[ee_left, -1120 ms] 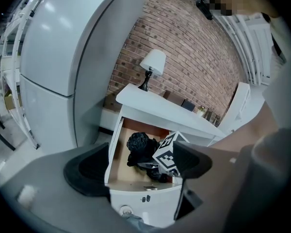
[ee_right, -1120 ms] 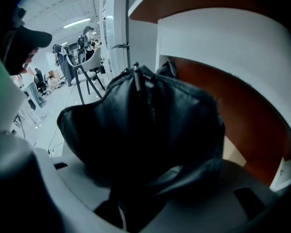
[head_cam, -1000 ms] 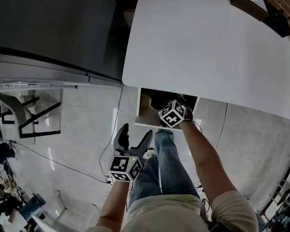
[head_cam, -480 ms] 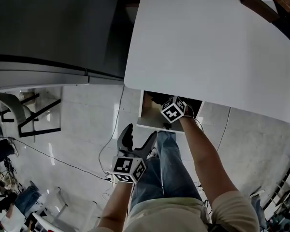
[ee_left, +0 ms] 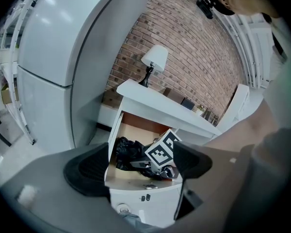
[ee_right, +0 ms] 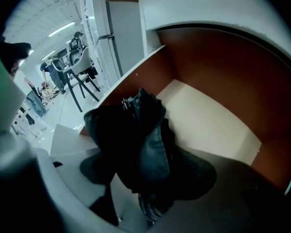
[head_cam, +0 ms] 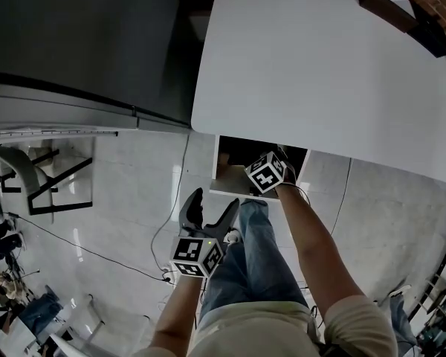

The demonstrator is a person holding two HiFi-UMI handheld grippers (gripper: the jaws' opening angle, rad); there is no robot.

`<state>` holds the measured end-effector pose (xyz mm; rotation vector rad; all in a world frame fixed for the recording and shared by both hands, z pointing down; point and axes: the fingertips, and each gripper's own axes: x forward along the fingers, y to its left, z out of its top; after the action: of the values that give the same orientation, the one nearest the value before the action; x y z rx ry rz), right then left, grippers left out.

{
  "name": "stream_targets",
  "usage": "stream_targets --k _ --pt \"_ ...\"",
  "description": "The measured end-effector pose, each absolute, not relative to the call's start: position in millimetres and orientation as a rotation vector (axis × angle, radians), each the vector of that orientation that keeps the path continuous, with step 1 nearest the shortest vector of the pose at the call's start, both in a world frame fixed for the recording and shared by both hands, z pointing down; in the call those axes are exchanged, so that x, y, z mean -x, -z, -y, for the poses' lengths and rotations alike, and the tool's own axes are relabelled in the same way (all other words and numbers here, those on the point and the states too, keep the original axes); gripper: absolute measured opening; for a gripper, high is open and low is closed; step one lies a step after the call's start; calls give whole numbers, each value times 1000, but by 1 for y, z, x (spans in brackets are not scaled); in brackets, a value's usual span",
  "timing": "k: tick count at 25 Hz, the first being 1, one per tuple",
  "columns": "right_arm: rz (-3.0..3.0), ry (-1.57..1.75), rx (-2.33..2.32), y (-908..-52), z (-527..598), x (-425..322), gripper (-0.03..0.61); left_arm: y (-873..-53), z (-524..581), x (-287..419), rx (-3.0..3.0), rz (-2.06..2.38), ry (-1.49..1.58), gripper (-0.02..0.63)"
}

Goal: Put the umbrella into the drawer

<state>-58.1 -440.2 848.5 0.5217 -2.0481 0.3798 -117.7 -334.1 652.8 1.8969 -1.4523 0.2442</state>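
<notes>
The drawer point(head_cam: 224, 190) stands pulled out under the white table. A folded black umbrella point(ee_right: 140, 140) lies on the drawer's pale floor point(ee_right: 208, 115), and the left gripper view shows the umbrella point(ee_left: 127, 152) as a dark bundle. My right gripper point(head_cam: 271, 163) reaches down into the drawer. Its jaws are opening and stand wide on either side of the umbrella point(ee_right: 145, 174) without clamping it. My left gripper point(head_cam: 210, 203) hangs open and empty over the floor in front of the drawer point(ee_left: 140, 166).
The white tabletop point(head_cam: 320, 65) overhangs the drawer, with a lamp point(ee_left: 154, 57) at its back by a brick wall. A grey fridge point(head_cam: 74, 43) stands to the left. The person's legs point(head_cam: 253, 251) are right below the drawer front. Cables point(head_cam: 171, 222) cross the tiled floor.
The right gripper stays in the drawer and its marker cube has rolled slightly. The left gripper has barely shifted.
</notes>
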Motion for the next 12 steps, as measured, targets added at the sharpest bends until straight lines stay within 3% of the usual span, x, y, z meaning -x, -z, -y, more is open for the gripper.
stream_targets --k 7,12 --pt "2067 -382 -663 -805 427 39 328 -629 316 115 -1936 1438 -238 399" --pt "2117 -387 -804 -756 411 25 287 -608 298 114 -1982 1456 -216 399"
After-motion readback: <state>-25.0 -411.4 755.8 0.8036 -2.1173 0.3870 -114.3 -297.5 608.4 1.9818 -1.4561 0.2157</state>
